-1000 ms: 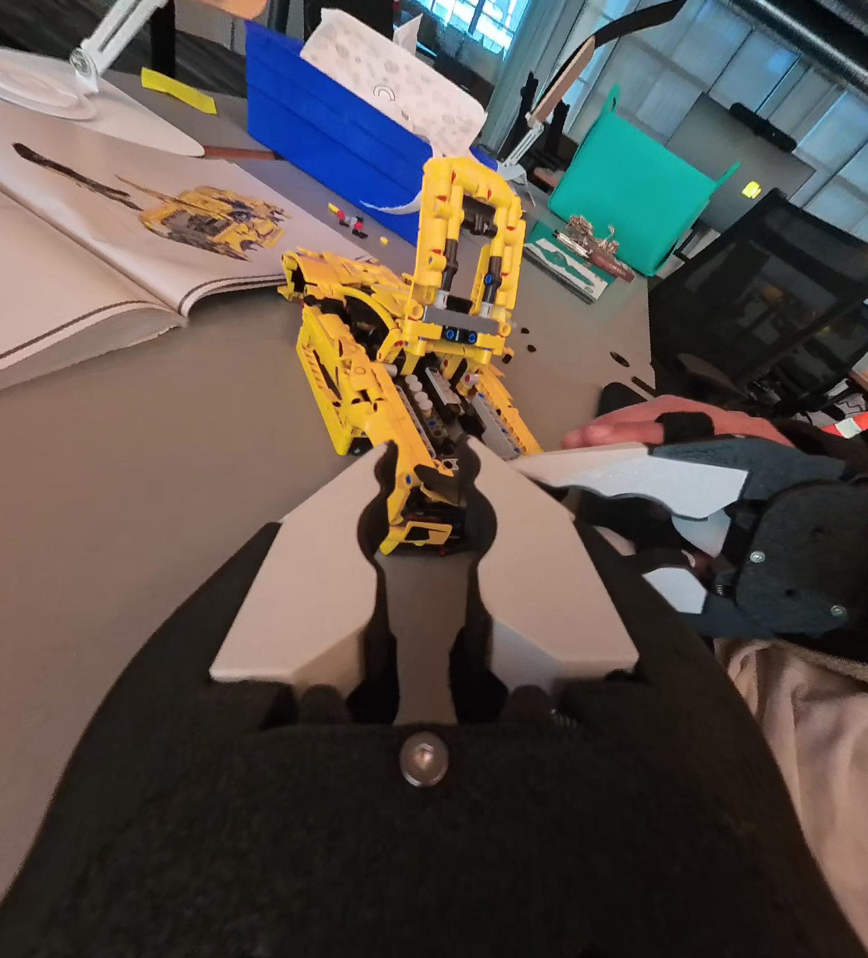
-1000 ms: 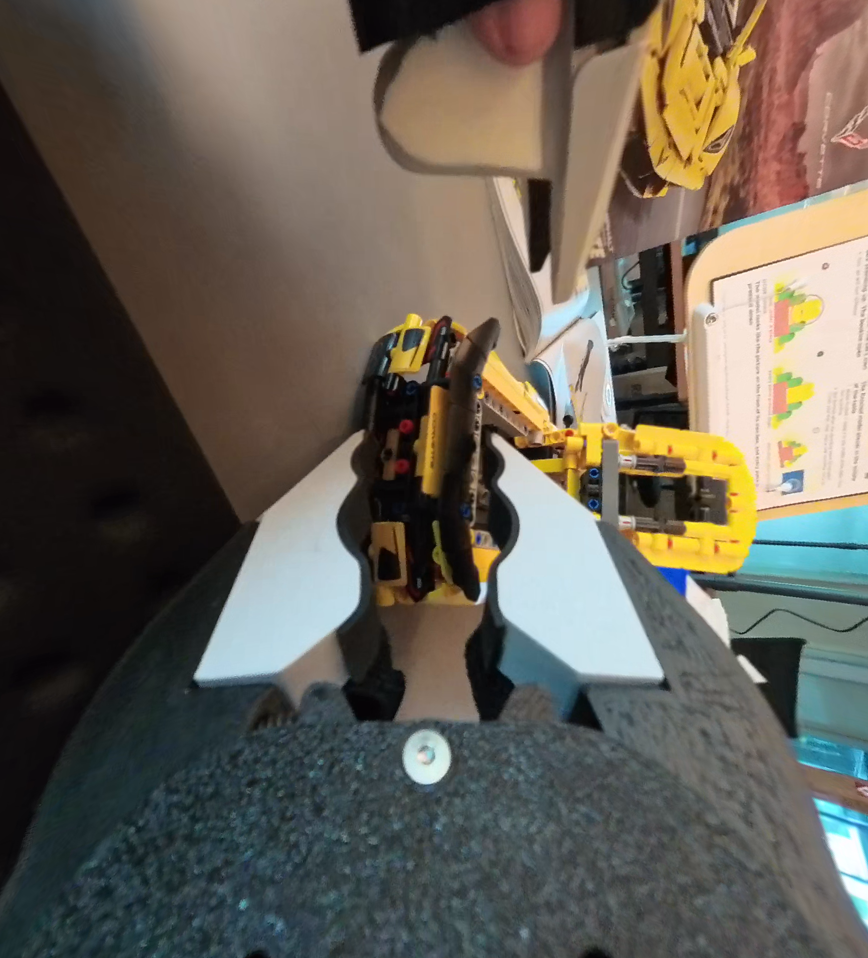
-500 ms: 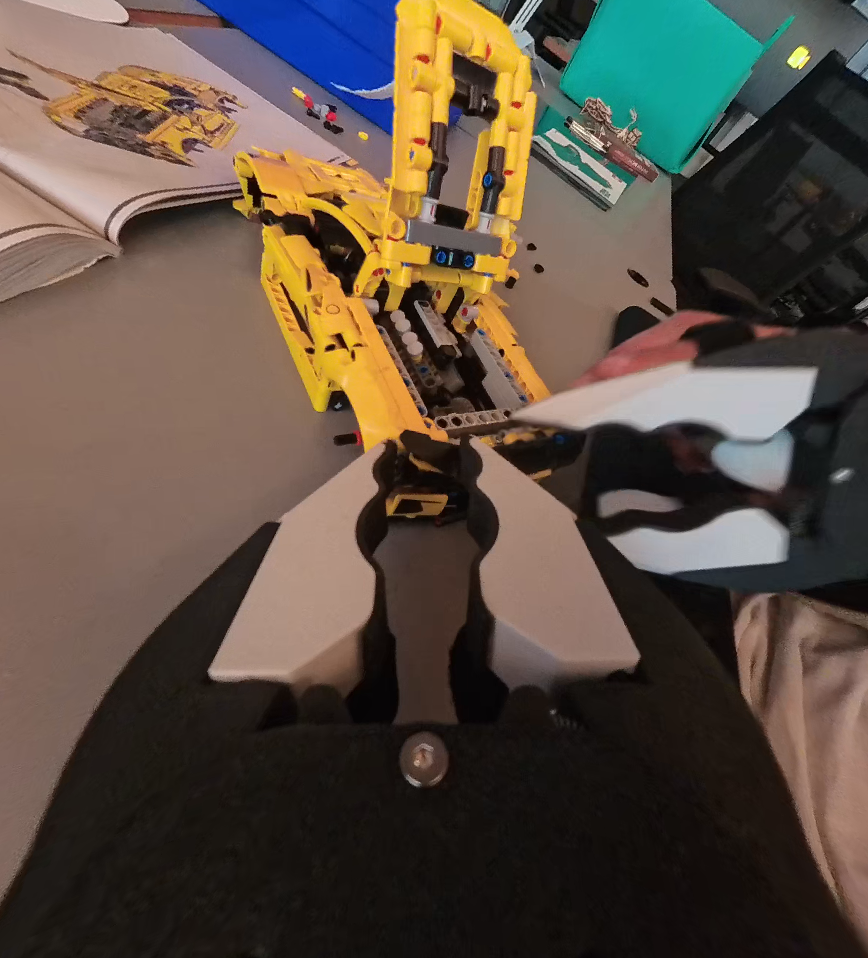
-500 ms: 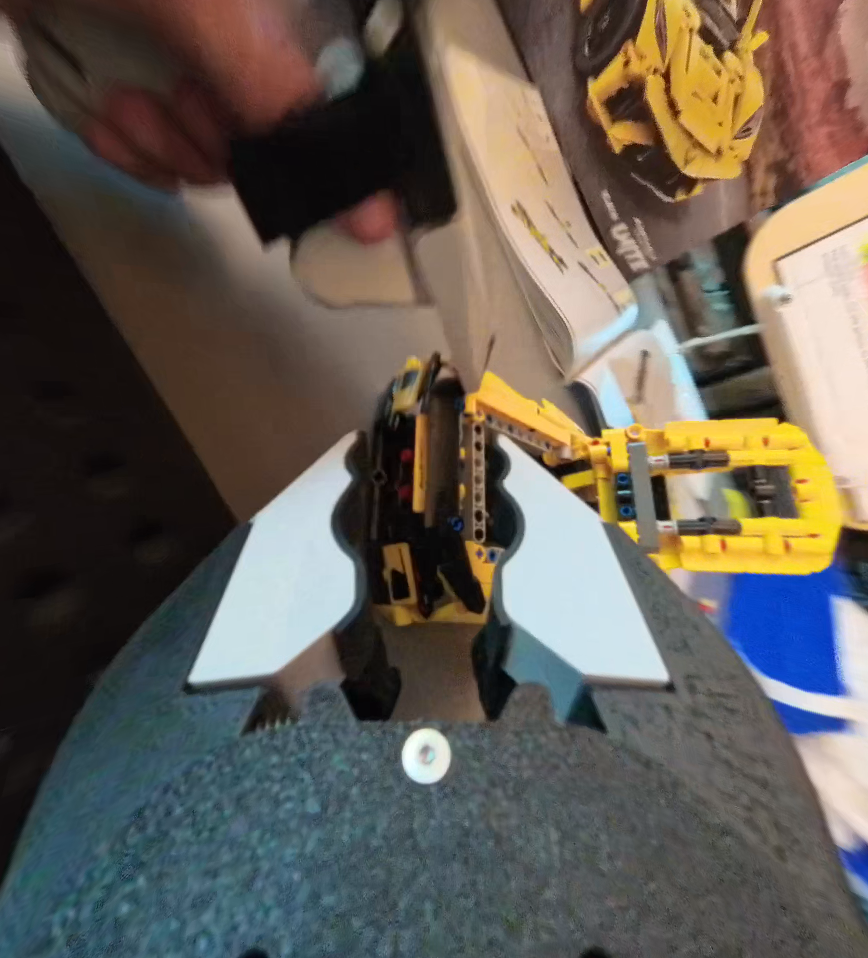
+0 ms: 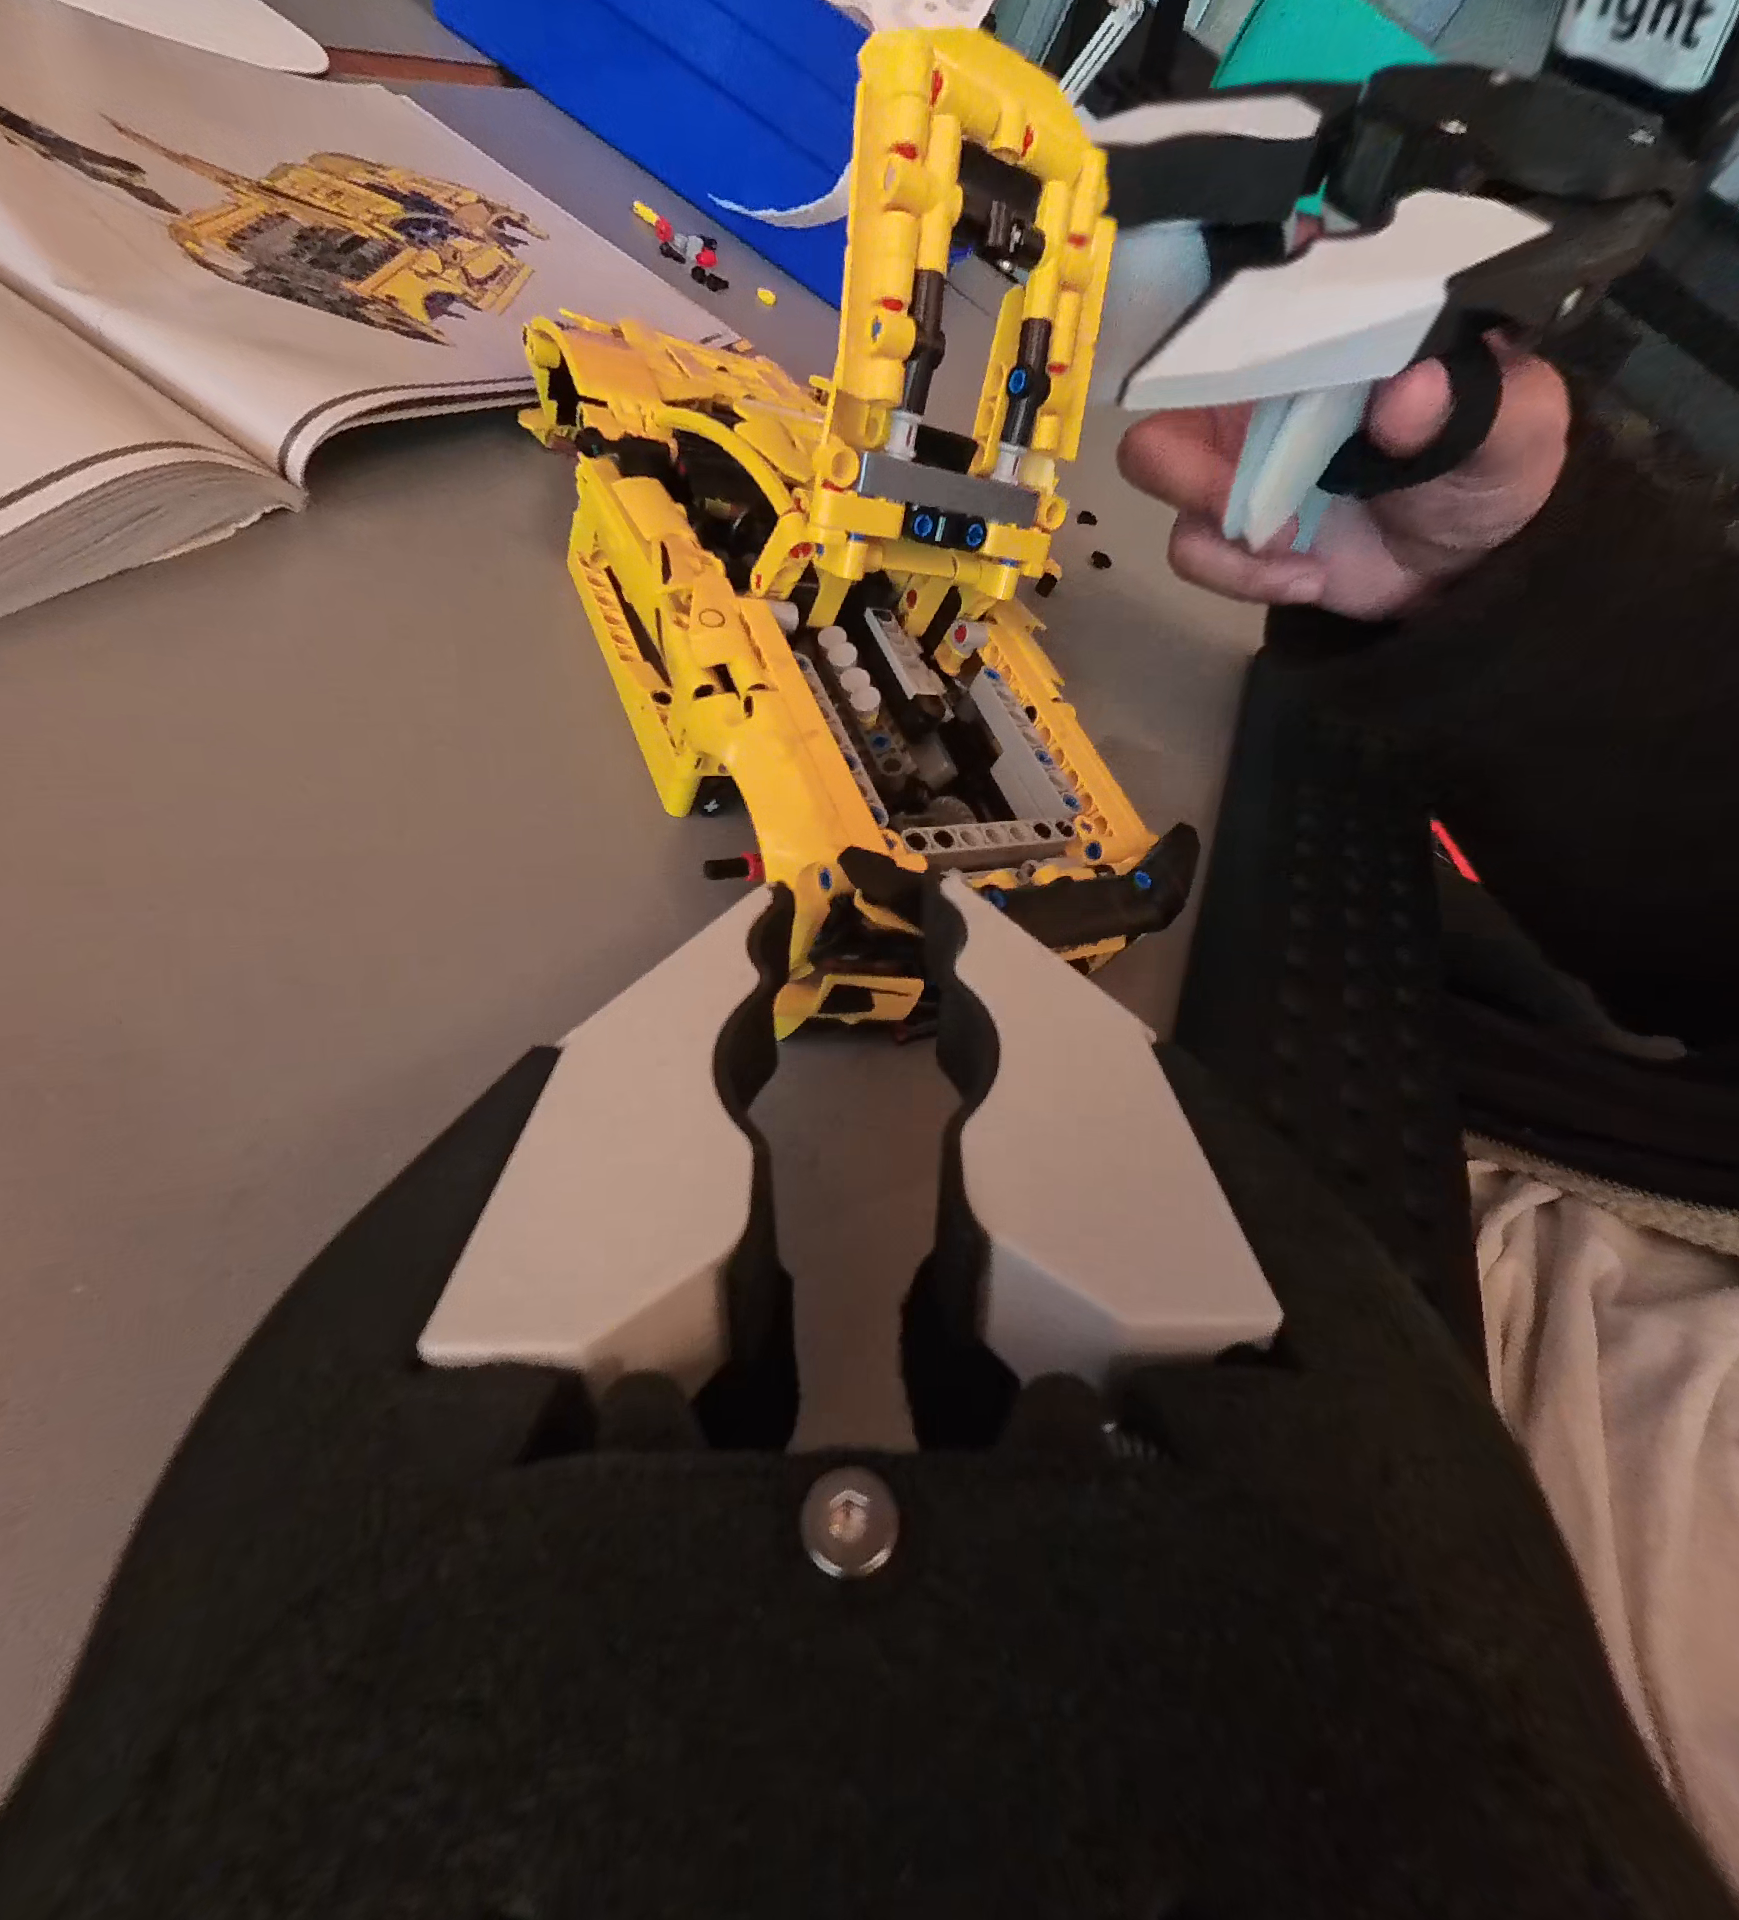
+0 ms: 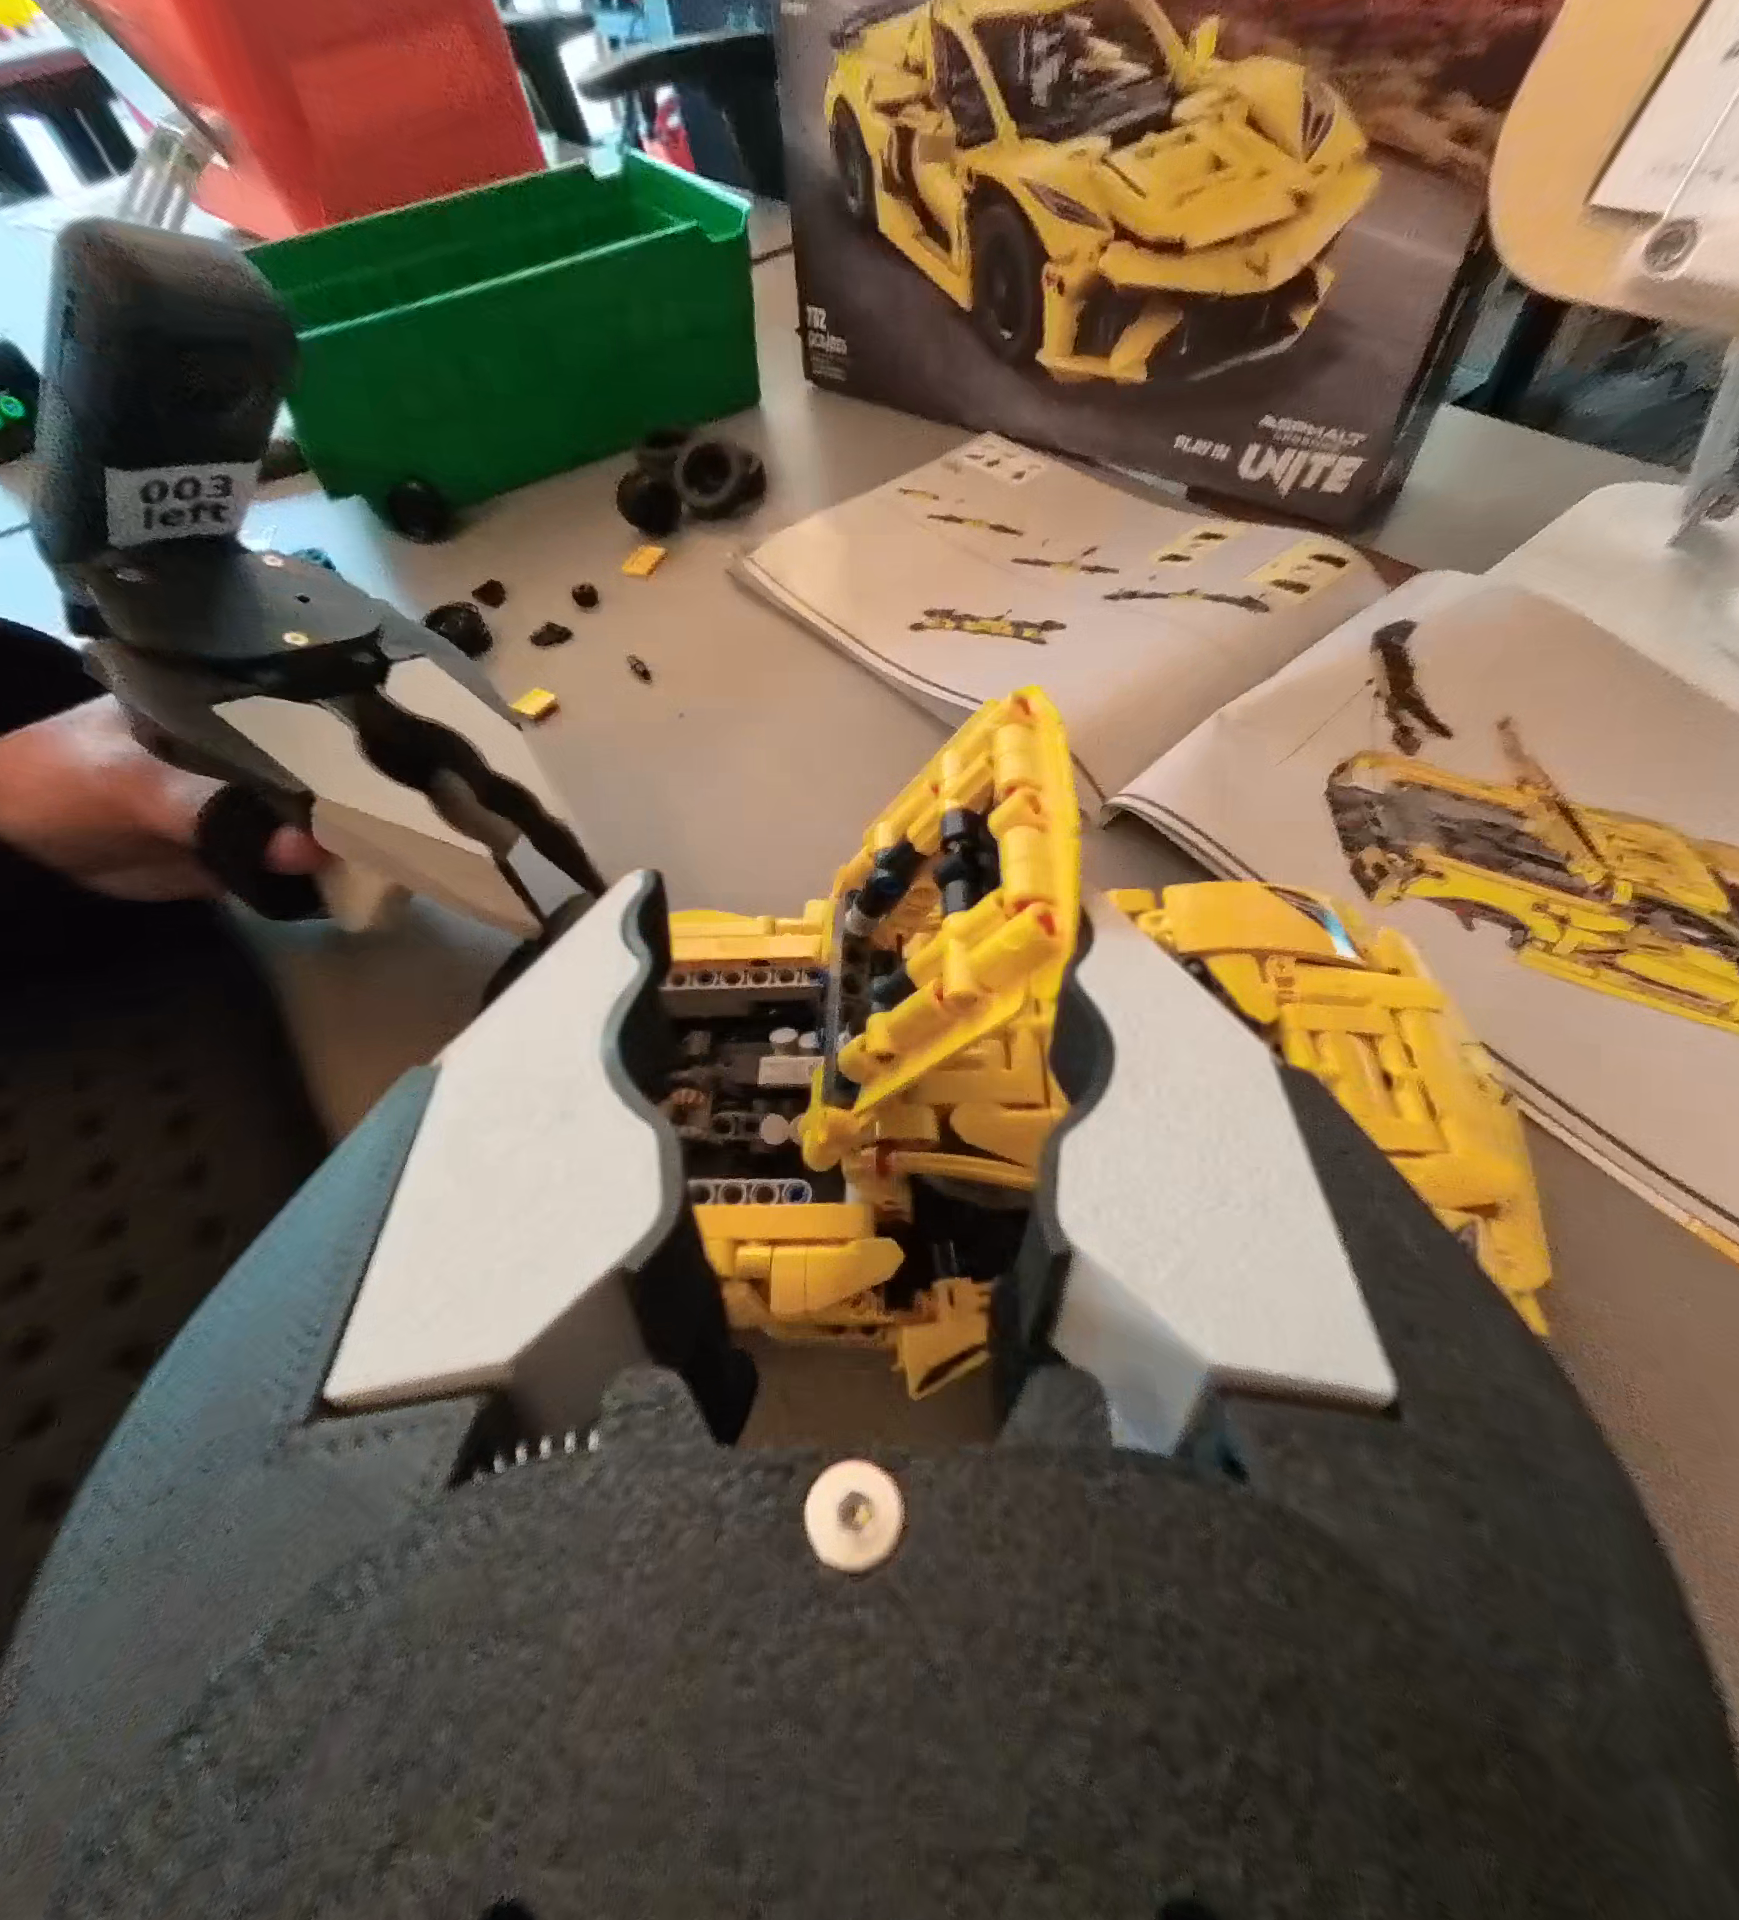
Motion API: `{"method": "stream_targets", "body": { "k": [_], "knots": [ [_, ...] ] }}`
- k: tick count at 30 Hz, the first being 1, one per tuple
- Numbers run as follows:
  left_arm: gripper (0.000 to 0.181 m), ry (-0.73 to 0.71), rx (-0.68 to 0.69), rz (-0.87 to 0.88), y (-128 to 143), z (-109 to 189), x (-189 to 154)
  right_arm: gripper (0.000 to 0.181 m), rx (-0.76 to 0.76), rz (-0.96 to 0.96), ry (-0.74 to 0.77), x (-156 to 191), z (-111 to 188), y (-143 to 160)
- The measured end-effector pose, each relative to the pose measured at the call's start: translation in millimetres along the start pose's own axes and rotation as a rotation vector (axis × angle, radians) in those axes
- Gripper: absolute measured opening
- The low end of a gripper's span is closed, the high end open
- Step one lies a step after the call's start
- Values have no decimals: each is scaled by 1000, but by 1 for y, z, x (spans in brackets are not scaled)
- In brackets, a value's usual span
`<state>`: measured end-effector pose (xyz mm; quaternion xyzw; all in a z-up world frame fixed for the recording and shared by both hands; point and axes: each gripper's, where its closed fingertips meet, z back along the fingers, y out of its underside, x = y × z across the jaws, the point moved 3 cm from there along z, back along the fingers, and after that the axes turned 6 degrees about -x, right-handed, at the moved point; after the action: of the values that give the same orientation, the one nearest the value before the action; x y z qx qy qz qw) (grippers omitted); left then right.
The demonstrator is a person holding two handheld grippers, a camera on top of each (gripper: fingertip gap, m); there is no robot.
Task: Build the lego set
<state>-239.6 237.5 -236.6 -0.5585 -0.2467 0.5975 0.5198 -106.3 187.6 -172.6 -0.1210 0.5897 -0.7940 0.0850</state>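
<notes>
**Yellow car model clamped at its near end**

Yellow brick car model (image 5: 823,665) is seen in the left wrist view lying on the grey counter (image 5: 221,883), its near end clamped by the left gripper (image 5: 857,935). An open instruction book (image 5: 169,343) lies far left. The right gripper (image 5: 1260,281) is held spread at far right.

In the right wrist view, the right gripper (image 6: 860,1039) is seen spread wide above the model's raised frame (image 6: 969,883), not touching it. A green bin (image 6: 522,322) and the set's box (image 6: 1125,239) stand far off.

Grey table (image 5: 221,831): yellow lego car (image 5: 792,675), open manual (image 5: 169,343), green bin (image 6: 532,332), box (image 6: 1104,260)
</notes>
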Motion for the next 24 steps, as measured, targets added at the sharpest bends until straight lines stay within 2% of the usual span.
{"method": "stream_targets", "body": {
  "k": [3,13,18,24],
  "knots": [
    [24,1,-3,12,1,2,0,65,-22,39,5,7,2,-2],
    [25,15,-4,35,2,2,0,57,-73,10,-102,42,3,-5],
    [25,16,-6,37,3,2,0,53,-50,67,-105,55,3,1],
    [25,18,-6,42,3,2,1,60,2,115,-154,80,5,13]
  ]
}}
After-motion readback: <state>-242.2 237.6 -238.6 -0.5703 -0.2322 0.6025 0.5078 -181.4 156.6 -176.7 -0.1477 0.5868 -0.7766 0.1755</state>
